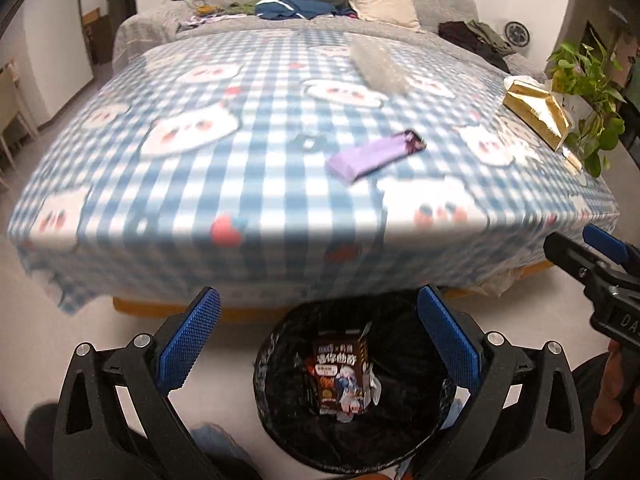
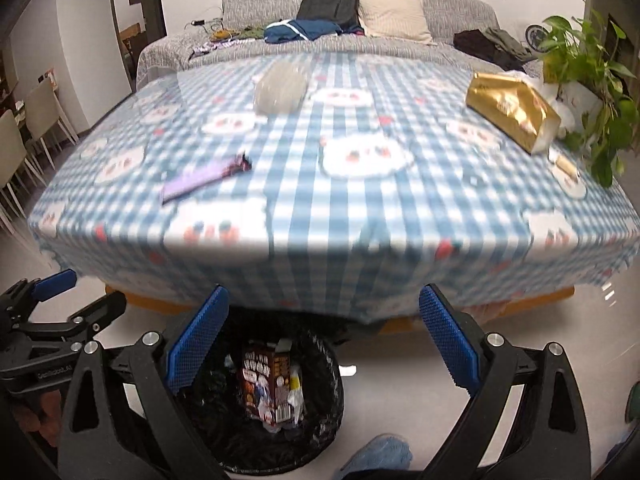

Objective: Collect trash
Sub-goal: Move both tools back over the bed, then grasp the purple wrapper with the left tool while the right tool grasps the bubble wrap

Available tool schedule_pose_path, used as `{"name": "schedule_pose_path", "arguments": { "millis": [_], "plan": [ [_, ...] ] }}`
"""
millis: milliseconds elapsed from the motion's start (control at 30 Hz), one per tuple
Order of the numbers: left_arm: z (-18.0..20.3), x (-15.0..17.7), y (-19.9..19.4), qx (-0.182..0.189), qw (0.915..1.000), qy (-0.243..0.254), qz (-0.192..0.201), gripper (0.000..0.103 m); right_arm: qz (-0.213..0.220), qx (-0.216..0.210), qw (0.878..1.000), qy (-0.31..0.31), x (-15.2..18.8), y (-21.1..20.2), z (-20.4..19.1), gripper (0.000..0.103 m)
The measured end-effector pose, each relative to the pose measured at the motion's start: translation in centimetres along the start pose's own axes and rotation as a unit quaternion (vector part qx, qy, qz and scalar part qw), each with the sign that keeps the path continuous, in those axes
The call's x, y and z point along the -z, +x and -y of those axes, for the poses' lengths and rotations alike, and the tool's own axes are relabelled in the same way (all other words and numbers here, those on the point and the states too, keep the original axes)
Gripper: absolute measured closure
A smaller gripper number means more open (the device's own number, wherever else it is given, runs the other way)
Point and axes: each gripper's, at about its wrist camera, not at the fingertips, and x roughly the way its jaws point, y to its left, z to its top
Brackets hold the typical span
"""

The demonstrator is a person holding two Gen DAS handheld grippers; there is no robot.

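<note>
Left wrist view: the left gripper hangs above a black-lined trash bin on the floor, jaws spread wide with nothing between them; a dark snack carton already lies inside. Ahead, on the blue checked tablecloth, a purple wrapper lies up and slightly right of the jaws, its long axis slanting from near-left to far-right. Farther back sits a crumpled clear plastic bag, with a gold packet at the right edge beside a potted plant. The right gripper pokes in from the right.

Right wrist view: the right gripper is likewise wide open and empty over the bin. Here the wrapper lies up and left, the gold packet up and right; the left gripper shows at the left edge. The wrapper looks likelier for the left hand, the packet for the right
</note>
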Motion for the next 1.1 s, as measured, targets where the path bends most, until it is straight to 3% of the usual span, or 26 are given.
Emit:
{"name": "schedule_pose_path", "arguments": {
  "millis": [400, 600, 800, 867, 967, 1100],
  "plan": [
    [2.7, -7.6, 3.3, 0.024, 0.9968, 0.075, -0.014, 0.008, 0.013, 0.0, 1.0, -0.017, -7.4, 1.6, 0.3, 0.011],
    [4.1, -9.1, 5.9, 0.03, 0.9934, 0.104, -0.04, 0.024, 0.009, 0.003, 1.0, -0.017, -9.0, 2.7, 0.7, 0.011],
    [5.3, -9.3, 7.2, 0.013, 0.9909, 0.124, -0.049, 0.056, -0.003, 0.005, 1.0, -0.014, -9.1, 3.9, 0.8, 0.011],
    [5.2, -9.6, 7.2, 0.011, 0.992, 0.115, -0.05, 0.072, -0.004, 0.007, 1.0, -0.016, -9.0, 4.0, 0.8, 0.011],
    [4.7, -9.9, 7.1, 0.011, 0.9938, 0.099, -0.051, 0.079, -0.007, 0.008, 1.0, -0.013, -9.0, 4.2, 1.0, 0.011],
    [4.1, -10.0, 6.6, 0.015, 0.9954, 0.082, -0.048, 0.081, -0.008, 0.008, 1.0, -0.009, -9.1, 4.3, 1.0, 0.011]
  ]
}}
